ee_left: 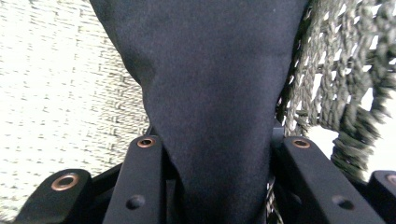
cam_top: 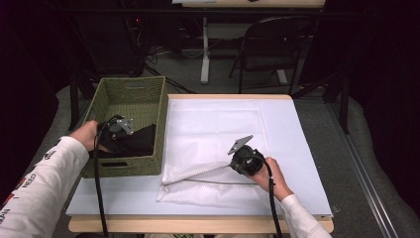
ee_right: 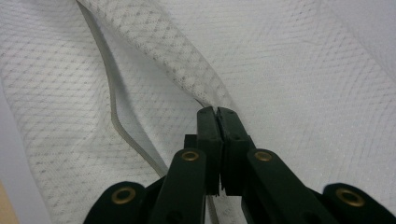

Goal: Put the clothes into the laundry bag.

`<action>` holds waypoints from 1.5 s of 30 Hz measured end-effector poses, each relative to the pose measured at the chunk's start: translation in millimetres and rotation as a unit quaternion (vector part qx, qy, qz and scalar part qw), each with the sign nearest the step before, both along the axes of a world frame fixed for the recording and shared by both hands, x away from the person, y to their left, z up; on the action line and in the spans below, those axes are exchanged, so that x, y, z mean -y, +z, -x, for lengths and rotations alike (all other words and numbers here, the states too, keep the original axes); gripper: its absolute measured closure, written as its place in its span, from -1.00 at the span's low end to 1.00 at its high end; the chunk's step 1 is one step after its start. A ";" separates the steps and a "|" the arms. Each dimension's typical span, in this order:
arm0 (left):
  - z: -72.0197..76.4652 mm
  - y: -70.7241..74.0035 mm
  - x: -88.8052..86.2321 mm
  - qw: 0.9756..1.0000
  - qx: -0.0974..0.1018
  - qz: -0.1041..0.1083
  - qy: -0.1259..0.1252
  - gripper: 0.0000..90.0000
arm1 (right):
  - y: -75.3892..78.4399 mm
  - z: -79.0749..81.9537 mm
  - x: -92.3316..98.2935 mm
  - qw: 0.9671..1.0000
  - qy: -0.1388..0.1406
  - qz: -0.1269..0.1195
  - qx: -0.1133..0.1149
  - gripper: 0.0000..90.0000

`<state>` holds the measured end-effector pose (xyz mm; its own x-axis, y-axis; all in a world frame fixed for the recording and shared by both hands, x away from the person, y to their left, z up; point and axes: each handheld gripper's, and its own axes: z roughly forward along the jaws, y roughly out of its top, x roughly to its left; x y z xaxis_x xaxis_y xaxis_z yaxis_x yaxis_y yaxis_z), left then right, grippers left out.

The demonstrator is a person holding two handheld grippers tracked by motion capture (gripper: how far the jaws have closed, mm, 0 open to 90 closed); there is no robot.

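A black cloth (cam_top: 138,139) lies in the green woven basket (cam_top: 131,82) at the table's left. My left gripper (cam_top: 115,134) reaches into the basket from the left. In the left gripper view its jaws (ee_left: 219,140) pinch a bunched fold of the black cloth (ee_left: 210,93), with the basket wall (ee_left: 341,93) to the right. A white mesh bag (cam_top: 213,129) lies flat on the table. My right gripper (cam_top: 236,161) is at the bag's near part, holding up a strip of its top layer. In the right gripper view that gripper (ee_right: 217,112) is shut on a mesh fold (ee_right: 187,70), with the bag's zip edge (ee_right: 112,112) gaping to the left.
A white sheet (cam_top: 302,148) covers the wooden table (cam_top: 198,225). Behind the table stand a folding chair (cam_top: 277,39) and a desk leg (cam_top: 205,54) on the grey floor, with dark curtains at both sides.
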<state>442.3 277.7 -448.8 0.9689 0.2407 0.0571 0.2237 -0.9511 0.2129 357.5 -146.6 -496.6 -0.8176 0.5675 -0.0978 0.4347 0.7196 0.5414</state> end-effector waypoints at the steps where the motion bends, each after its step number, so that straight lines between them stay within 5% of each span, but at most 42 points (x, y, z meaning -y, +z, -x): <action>1: 1.0 2.1 -0.6 1.000 -0.001 0.003 0.003 0.44 | 0.0 0.0 0.0 1.000 0.000 0.000 0.000 0.98; 20: 10.5 45.9 3.5 0.999 0.037 0.003 0.008 0.45 | 0.3 0.2 -0.3 1.000 0.000 0.001 0.001 0.98; 45: 24.9 111.8 18.3 0.997 0.054 -0.060 -0.008 0.46 | 0.9 1.9 -1.1 1.000 -0.010 -0.001 -0.002 0.98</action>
<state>417.4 259.4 -337.0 0.9591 0.2107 0.1892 0.1906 -0.9744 0.1190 355.6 -145.5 -495.7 -0.8068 0.5835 -0.0930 0.4512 0.7100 0.5406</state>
